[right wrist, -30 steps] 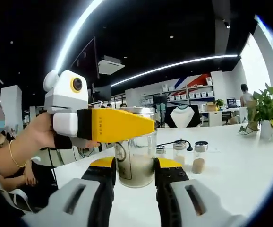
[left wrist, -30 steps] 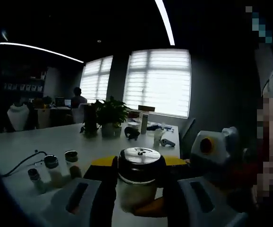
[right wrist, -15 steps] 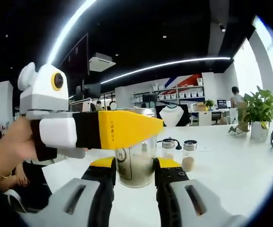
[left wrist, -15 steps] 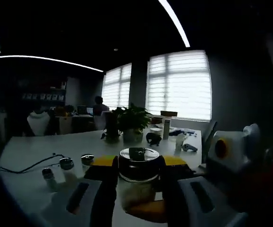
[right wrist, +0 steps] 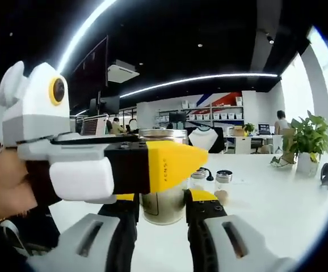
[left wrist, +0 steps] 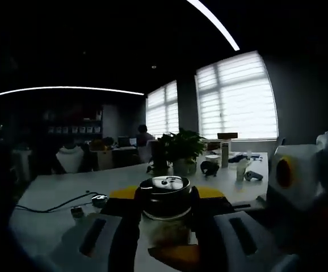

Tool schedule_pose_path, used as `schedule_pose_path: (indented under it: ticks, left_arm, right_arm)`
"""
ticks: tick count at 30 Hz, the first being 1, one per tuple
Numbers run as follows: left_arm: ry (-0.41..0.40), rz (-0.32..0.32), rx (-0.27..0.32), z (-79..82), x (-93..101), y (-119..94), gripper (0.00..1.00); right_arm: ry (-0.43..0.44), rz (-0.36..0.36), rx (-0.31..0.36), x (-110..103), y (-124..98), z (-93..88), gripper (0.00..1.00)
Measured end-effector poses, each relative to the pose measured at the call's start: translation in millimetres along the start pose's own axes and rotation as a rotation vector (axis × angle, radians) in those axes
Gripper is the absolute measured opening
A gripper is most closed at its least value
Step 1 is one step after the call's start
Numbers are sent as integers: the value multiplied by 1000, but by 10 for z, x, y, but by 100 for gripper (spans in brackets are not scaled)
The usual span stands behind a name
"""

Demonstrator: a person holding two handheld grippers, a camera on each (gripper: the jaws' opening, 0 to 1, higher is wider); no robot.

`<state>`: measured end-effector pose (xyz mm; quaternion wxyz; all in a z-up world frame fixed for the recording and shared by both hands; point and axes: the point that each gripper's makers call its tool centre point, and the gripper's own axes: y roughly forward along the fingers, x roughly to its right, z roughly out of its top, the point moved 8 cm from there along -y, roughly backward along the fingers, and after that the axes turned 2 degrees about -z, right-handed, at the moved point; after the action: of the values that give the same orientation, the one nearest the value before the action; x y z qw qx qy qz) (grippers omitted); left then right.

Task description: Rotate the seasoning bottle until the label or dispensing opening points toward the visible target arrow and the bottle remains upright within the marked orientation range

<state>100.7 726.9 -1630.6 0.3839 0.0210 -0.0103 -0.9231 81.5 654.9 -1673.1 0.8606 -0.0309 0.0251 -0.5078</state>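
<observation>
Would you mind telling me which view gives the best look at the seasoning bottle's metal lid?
The left gripper view: it looks down a little on the metal lid, so its round silver top shows between that gripper's jaws. In the right gripper view the lid is seen edge-on as a thin band, with the left gripper crossing the seasoning bottle just below it.

One large jar [right wrist: 164, 175] with a metal lid stands on the counter [right wrist: 277, 204]. Two small shakers [right wrist: 223, 186] stand side by side behind it. Two grippers are about, the left gripper [right wrist: 113, 164] and the right gripper [right wrist: 161, 212]. One potted plant [left wrist: 182, 150] sits farther back, and one cable [left wrist: 56, 205] trails across the top.
</observation>
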Motion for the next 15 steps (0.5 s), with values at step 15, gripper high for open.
schedule_pose_path:
  ticks: [15]
  left_arm:
    - [-11,2,-6,-67,-106,-32,37]
  right_arm:
    - [-60,112,-18,-21,53,-27,62]
